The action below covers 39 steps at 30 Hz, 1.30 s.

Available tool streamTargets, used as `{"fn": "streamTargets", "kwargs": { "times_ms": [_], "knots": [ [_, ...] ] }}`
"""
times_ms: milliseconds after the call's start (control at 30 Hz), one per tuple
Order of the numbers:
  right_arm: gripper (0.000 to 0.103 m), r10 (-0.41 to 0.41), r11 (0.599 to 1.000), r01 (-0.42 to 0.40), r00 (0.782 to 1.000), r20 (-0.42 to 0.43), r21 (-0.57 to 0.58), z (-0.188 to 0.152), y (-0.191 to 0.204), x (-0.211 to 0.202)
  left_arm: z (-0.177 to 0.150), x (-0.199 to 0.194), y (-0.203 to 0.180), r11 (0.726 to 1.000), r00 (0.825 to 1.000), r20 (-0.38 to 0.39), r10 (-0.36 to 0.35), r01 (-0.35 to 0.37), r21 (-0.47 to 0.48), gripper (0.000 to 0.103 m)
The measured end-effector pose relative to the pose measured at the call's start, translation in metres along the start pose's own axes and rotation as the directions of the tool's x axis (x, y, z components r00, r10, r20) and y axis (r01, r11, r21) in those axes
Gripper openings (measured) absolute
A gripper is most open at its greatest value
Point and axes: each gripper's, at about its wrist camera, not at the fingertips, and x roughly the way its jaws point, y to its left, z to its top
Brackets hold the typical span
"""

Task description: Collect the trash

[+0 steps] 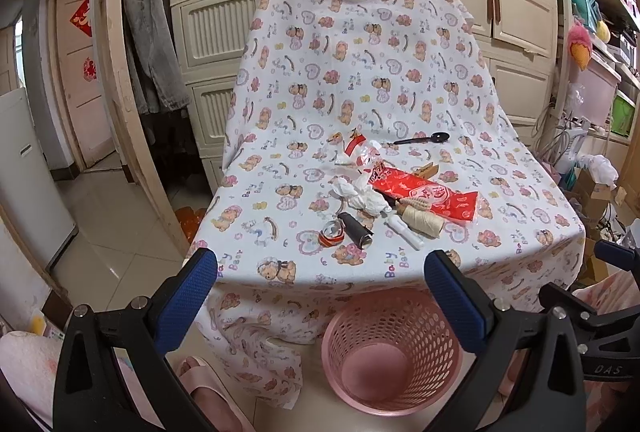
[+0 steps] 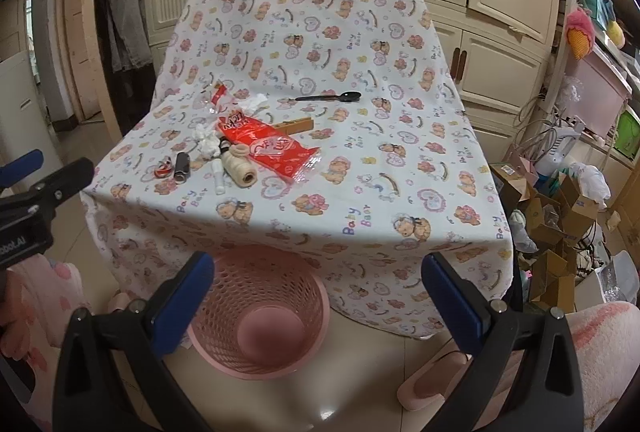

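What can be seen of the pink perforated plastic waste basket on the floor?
The pink perforated plastic waste basket is round and tapers to a solid bottom, with small holes all over its wall and a smooth rim. It stands upright on the pale tiled floor, right against the front drape of the bear-print cloth covering the table. Nothing shows inside it. Neither gripper touches it.
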Motion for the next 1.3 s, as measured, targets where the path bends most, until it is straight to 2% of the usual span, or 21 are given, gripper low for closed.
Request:
{"fn": "streamTargets", "kwargs": {
  "times_ms": [300, 367, 433, 467, 567, 600, 633, 667, 733, 800, 867, 900, 933, 1033, 1233, 1267, 1300],
  "knots": [
    [0.103, 0.022, 1.0, -0.022, 1.0, -0.012, -0.015, -0.001, 0.003, 0.003, -0.005, 0.008, -0.004, 1.0, 0.999, -0.048, -0.007, 0.008, 0.022, 0.102],
    [0.099, 0.023, 1.0, -0.023, 1.0, -0.012, -0.012, -0.001, 0.003, 0.003, -0.006, 0.01, -0.004, 1.0, 0.998, -0.055, -0.006, 0.007, 0.025, 0.102],
    [0.091, 0.035, 0.999, -0.035, 0.999, -0.019, -0.005, 0.0, 0.002, 0.005, -0.006, 0.011, -0.004, 1.0, 0.998, -0.064, -0.006, 0.008, 0.025, 0.102],
    [0.088, 0.044, 0.999, -0.044, 0.999, -0.025, -0.001, 0.0, 0.001, 0.006, -0.006, 0.012, -0.003, 1.0, 0.998, -0.069, -0.011, 0.012, 0.021, 0.1],
    [0.074, 0.074, 0.997, -0.074, 0.996, -0.043, 0.013, 0.0, -0.001, 0.01, -0.006, 0.02, -0.001, 0.999, 0.992, -0.12, -0.048, 0.049, 0.006, 0.082],
    [0.066, 0.087, 0.996, -0.086, 0.995, -0.049, 0.017, 0.001, 0.0, 0.011, -0.005, 0.023, 0.0, 0.998, 0.987, -0.146, -0.063, 0.063, -0.003, 0.074],
    [0.057, 0.109, 0.994, -0.108, 0.992, -0.06, 0.024, 0.003, 0.0, 0.013, -0.004, 0.025, 0.005, 0.995, 0.981, -0.17, -0.096, 0.093, -0.025, 0.07],
    [0.053, 0.133, 0.991, -0.131, 0.989, -0.069, 0.032, 0.006, 0.0, 0.015, -0.004, 0.025, 0.009, 0.993, 0.978, -0.174, -0.114, 0.108, -0.044, 0.07],
    [0.04, 0.172, 0.985, -0.169, 0.982, -0.079, 0.044, 0.016, 0.001, 0.019, -0.002, 0.027, 0.012, 0.996, 0.981, -0.169, -0.091, 0.085, -0.041, 0.07],
    [0.036, 0.186, 0.982, -0.184, 0.98, -0.076, 0.035, 0.027, 0.003, 0.022, -0.001, 0.032, 0.012, 0.998, 0.982, -0.178, -0.066, 0.063, -0.022, 0.066],
    [0.035, 0.217, 0.976, -0.217, 0.973, -0.077, 0.019, 0.04, 0.006, 0.028, 0.0, 0.037, 0.013, 0.997, 0.978, -0.194, -0.077, 0.071, -0.036, 0.061],
    [0.032, 0.234, 0.972, -0.234, 0.969, -0.081, 0.006, 0.045, 0.009, 0.033, 0.0, 0.04, 0.013, 0.996, 0.975, -0.204, -0.085, 0.077, -0.046, 0.055],
    [0.029, 0.245, 0.969, -0.247, 0.966, -0.084, -0.012, 0.052, 0.013, 0.038, -0.001, 0.043, 0.013, 0.995, 0.972, -0.215, -0.094, 0.085, -0.053, 0.045],
    [0.024, 0.258, 0.961, -0.266, 0.961, -0.105, -0.07, 0.063, 0.027, 0.058, -0.003, 0.049, 0.009, 0.995, 0.966, -0.24, -0.096, 0.089, -0.039, 0.03],
    [0.021, 0.271, 0.952, -0.286, 0.953, -0.133, -0.108, 0.074, 0.038, 0.102, 0.002, 0.058, 0.004, 0.996, 0.968, -0.236, -0.09, 0.085, -0.031, 0.028],
    [0.021, 0.278, 0.95, -0.293, 0.951, -0.136, -0.107, 0.075, 0.039, 0.108, 0.003, 0.061, 0.005, 0.996, 0.967, -0.239, -0.089, 0.083, -0.037, 0.03],
    [0.021, 0.282, 0.949, -0.297, 0.949, -0.137, -0.104, 0.075, 0.039, 0.111, 0.004, 0.065, 0.006, 0.995, 0.964, -0.249, -0.094, 0.085, -0.045, 0.038]
  ]
}}
